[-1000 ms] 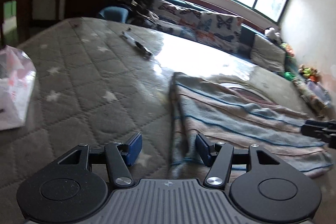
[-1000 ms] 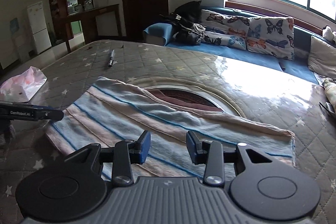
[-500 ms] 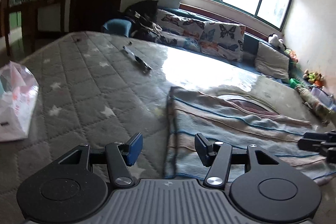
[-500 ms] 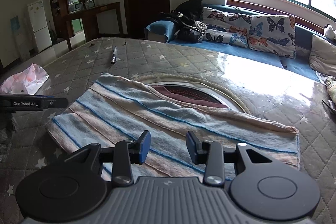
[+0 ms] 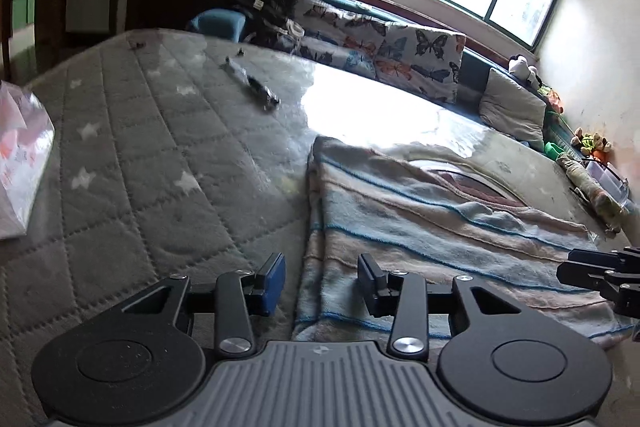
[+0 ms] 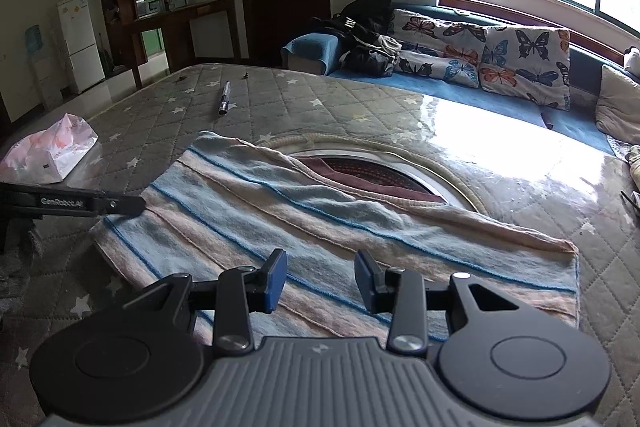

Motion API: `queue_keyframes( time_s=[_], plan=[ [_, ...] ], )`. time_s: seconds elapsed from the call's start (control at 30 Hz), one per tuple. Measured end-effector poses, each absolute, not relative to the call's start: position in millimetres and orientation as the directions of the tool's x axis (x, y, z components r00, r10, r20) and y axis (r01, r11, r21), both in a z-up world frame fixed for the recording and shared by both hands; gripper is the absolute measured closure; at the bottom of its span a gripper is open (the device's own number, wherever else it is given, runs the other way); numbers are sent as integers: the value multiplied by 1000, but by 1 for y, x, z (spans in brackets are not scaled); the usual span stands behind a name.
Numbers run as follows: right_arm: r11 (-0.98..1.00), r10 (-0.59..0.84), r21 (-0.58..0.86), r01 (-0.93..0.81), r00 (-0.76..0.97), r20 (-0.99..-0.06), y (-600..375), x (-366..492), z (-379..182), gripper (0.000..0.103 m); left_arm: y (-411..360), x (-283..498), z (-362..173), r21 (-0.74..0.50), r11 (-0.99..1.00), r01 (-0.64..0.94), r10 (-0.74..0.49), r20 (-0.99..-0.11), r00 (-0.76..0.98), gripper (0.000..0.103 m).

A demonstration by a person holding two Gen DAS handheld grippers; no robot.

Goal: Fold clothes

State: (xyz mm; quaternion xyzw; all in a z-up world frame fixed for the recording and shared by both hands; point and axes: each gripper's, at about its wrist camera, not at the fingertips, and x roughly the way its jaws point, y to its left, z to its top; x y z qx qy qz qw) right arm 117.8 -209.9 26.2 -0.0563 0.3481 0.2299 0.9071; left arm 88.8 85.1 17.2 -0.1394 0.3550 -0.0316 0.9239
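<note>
I am closing my left gripper (image 5: 320, 283) on the striped cloth's (image 5: 420, 223) near corner, nothing pinched yet, so I should bite deep, while my right gripper (image 6: 320, 281) hangs apart over its near edge.

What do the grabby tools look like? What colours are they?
Each tool is mostly black. The left tool and right tool each have two black jointed arms with silver screws, two round black discs, and a grey ribbed plate between them. The finger pads are blue. White "GenRobot.AI" lettering runs along the left tool's side in the right wrist view. No sleeves or cables show.
</note>
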Motion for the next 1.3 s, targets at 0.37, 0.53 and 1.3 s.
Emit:
queue_keyframes(
  time_s=[0.37,0.53,1.3],
  plan=[
    [837,503,225,-499,540,-675,-188,143,46,66,80,78,46,-390,921,-5,-243,-585,774,97],
    [796,565,303,-524,465,-681,-154,166,56,66,66,74,55,-386,922,20,-251,-561,789,98],
    [814,497,285,-507,354,-792,-109,192,41,94,26,54,65,-353,893,279,-428,-479,766,84]
  ],
)
